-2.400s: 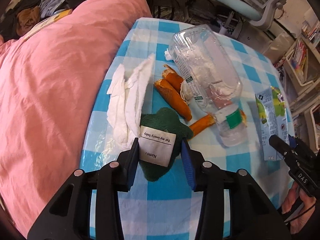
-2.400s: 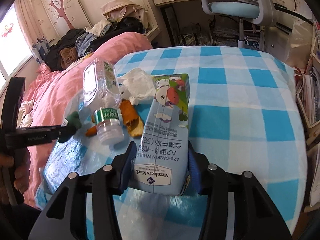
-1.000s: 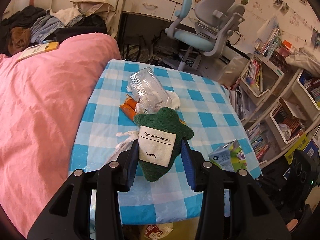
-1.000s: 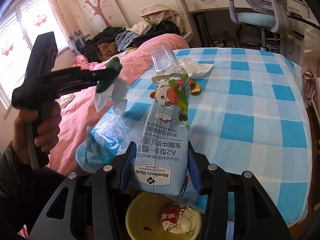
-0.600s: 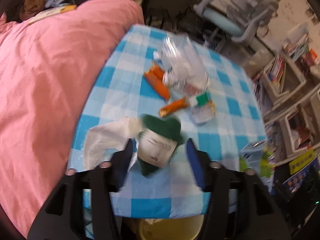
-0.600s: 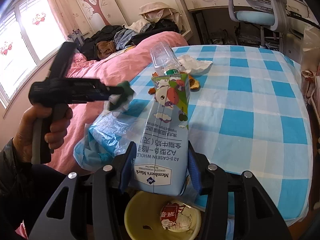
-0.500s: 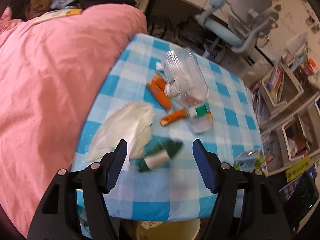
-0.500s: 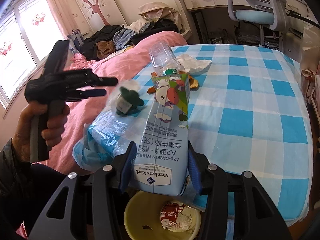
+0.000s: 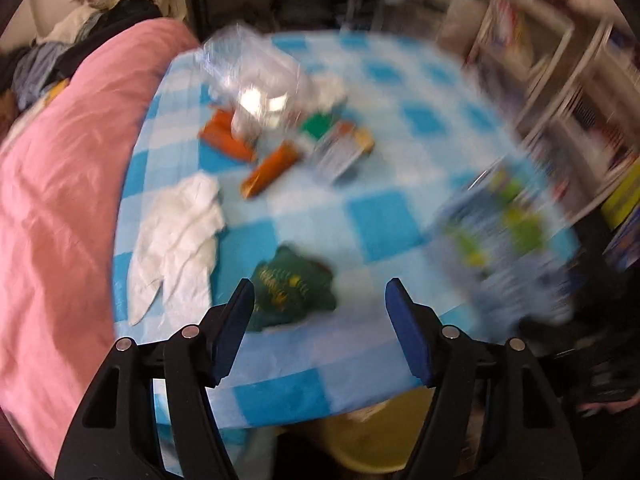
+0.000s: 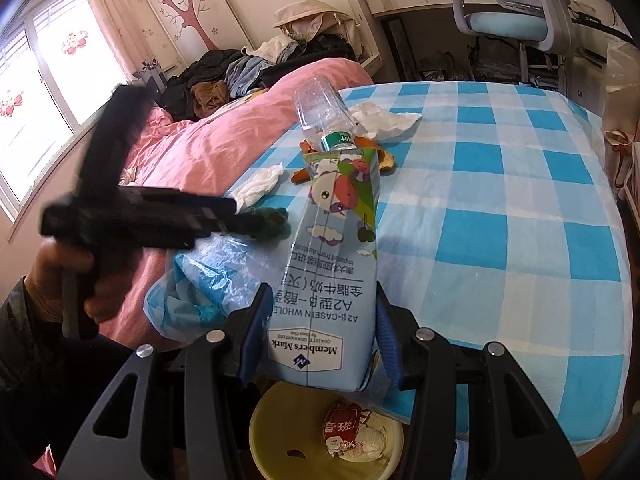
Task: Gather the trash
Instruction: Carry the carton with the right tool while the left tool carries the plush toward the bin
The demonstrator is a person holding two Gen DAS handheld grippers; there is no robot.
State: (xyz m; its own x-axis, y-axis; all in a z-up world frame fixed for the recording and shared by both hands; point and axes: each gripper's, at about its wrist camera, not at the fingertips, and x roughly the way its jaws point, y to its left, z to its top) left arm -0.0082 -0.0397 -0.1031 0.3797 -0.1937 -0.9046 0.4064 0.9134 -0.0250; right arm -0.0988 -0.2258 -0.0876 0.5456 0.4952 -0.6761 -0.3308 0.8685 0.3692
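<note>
**Risk: toy binned by mistake, carton missing the bin**

My left tongs [image 9: 320,332] are spread wide with nothing between the pads; the jaws have just been opening. The green plush toy [image 9: 294,290] lies on the table [image 9: 384,220] near its front edge, just ahead of them. It's not obviously trash, so if I sweep it up with the rest it goes in the bin.

My right tongs [image 10: 324,332] are pinching the milk carton [image 10: 334,264] low on its body, held upright over the table edge. The yellow bin [image 10: 276,444] sits below, partly under the tablecloth, with wrappers already in it. Risks as I judge them:
- The carton is tall and gripped at one end, so if released off-centre it may clip the bin rim or the overhanging cloth and land on the floor.
- The carton walls look soft, so the grip may slip or crush.
- The left view is motion-blurred, so aiming there is poor right now.

Trash left on the table:
- clear plastic bottle [image 10: 324,116], on its side, green label near the neck
- orange peels [image 9: 272,166] beside the bottle
- crumpled white tissue [image 9: 176,236] near the bed-side edge
- another tissue [image 10: 386,118] beyond the bottle

The tissue is light and close to the pink duvet [image 9: 56,200], so a clumsy pinch may push it off the table.
</note>
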